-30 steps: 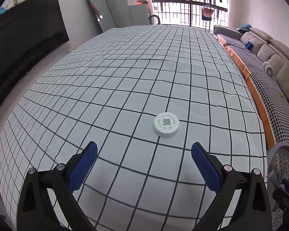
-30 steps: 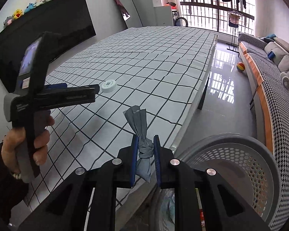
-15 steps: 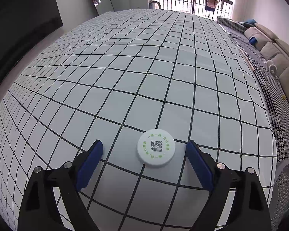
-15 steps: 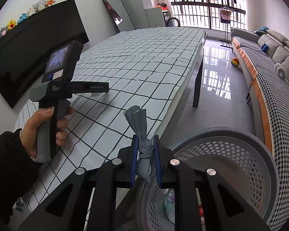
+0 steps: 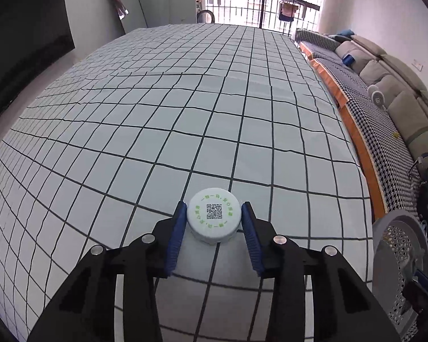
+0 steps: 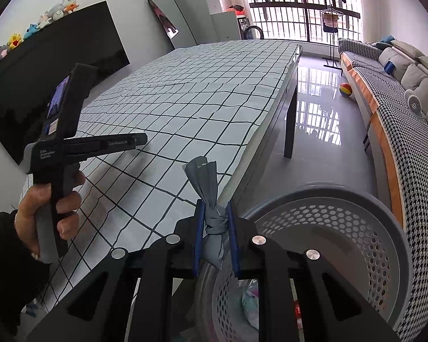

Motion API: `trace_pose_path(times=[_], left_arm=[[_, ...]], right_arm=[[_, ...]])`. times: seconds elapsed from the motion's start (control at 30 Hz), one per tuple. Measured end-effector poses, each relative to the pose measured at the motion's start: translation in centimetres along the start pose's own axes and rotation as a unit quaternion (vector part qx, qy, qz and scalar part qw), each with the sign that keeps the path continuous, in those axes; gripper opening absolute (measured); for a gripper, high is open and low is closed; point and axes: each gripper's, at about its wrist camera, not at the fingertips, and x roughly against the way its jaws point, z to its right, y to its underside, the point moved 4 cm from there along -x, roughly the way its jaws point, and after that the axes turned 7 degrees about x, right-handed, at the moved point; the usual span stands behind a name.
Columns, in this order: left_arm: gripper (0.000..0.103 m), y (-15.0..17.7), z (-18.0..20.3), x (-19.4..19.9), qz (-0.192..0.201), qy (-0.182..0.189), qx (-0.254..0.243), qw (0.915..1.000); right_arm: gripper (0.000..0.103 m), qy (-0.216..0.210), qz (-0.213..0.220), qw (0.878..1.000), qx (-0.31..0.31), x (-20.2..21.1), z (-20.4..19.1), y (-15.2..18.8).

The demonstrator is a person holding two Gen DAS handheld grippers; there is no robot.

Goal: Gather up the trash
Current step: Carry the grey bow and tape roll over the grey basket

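A white round lid (image 5: 213,219) with a QR code and green print lies on the checked tablecloth (image 5: 185,114). My left gripper (image 5: 213,222) is shut on it, blue pads touching both its sides. My right gripper (image 6: 215,228) is shut on a knotted grey bag (image 6: 211,196), held past the table's edge over the near rim of the grey perforated basket (image 6: 356,228). The left gripper's body and the hand holding it (image 6: 57,176) show over the table in the right wrist view.
The basket (image 5: 396,259) stands on the floor by the table's right side with some trash inside. A sofa (image 6: 399,94) runs along the right wall. A ball (image 6: 345,89) lies on the floor. A black TV (image 6: 42,85) hangs on the left.
My left gripper has moved forward around the white lid and closed on it. My right gripper, still holding the grey bag, has shifted right toward the basket.
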Motion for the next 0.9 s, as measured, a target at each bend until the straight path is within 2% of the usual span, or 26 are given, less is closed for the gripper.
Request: trace_pose_path(times=[0.1, 0.3, 0.5, 0.9], left_arm=[[0.039, 1.0, 0.6, 1.8, 0.000, 0.013, -0.001, 0.9999], [0.039, 2.9, 2.3, 6.0, 0.031, 0.024, -0.015, 0.9991], [0.039, 5.2, 4.1, 9.5, 0.042, 0.039, -0.027, 0.9980], [0.039, 9.4, 8.4, 12.8, 0.048, 0.087, -0.054, 0.9936]], right_arm=[[0.016, 0.004, -0.001, 1.000, 0.000, 0.3, 0.1, 0.1], [0.016, 0.014, -0.006, 1.000, -0.001, 1.1, 0.4, 1.2], [0.016, 0.022, -0.002, 1.000, -0.008, 2.6, 0.9, 2.2], [0.016, 0.055, 0.016, 0.998, -0.030, 6.0, 3.0, 4.2]])
